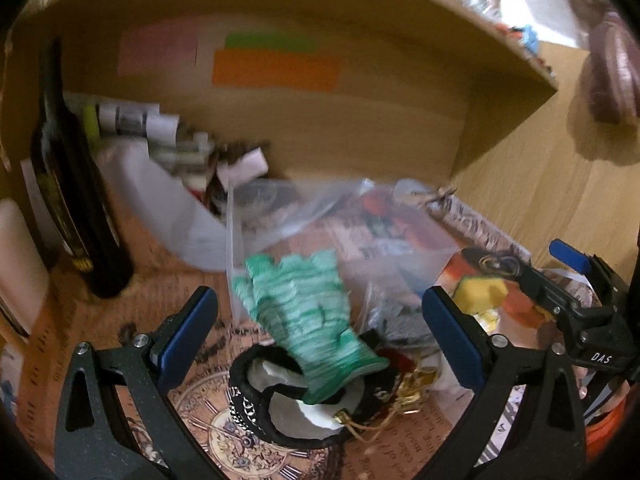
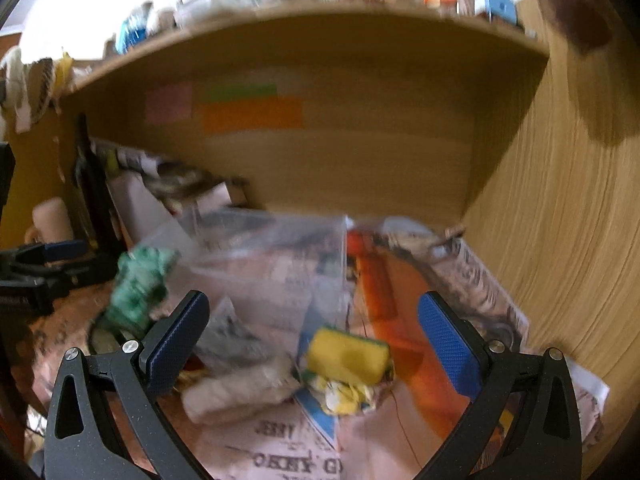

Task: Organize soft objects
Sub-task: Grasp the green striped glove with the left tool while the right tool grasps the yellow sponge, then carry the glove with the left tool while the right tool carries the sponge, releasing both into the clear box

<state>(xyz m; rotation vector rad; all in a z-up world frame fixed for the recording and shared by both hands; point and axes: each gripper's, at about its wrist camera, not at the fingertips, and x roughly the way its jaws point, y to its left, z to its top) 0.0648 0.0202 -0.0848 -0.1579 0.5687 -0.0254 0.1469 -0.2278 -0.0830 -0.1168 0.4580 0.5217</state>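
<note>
A green-and-white knit glove (image 1: 304,312) lies on the paper-covered desk, its cuff over a black-rimmed pouch (image 1: 276,400). My left gripper (image 1: 320,328) is open and empty, its fingers either side of the glove. The glove also shows at the left of the right wrist view (image 2: 138,292). A yellow sponge (image 2: 348,356) lies on a crumpled yellow cloth (image 2: 348,396), beside a rolled beige cloth (image 2: 236,388). My right gripper (image 2: 316,344) is open and empty just above them. Clear plastic bags (image 2: 264,264) lie behind.
A wooden shelf (image 1: 360,12) overhangs the desk, with coloured sticky notes (image 1: 276,68) on its back panel. A dark bottle (image 1: 76,208) and a pile of paper rolls (image 1: 160,132) stand at the left. A wooden side wall (image 2: 568,240) closes the right.
</note>
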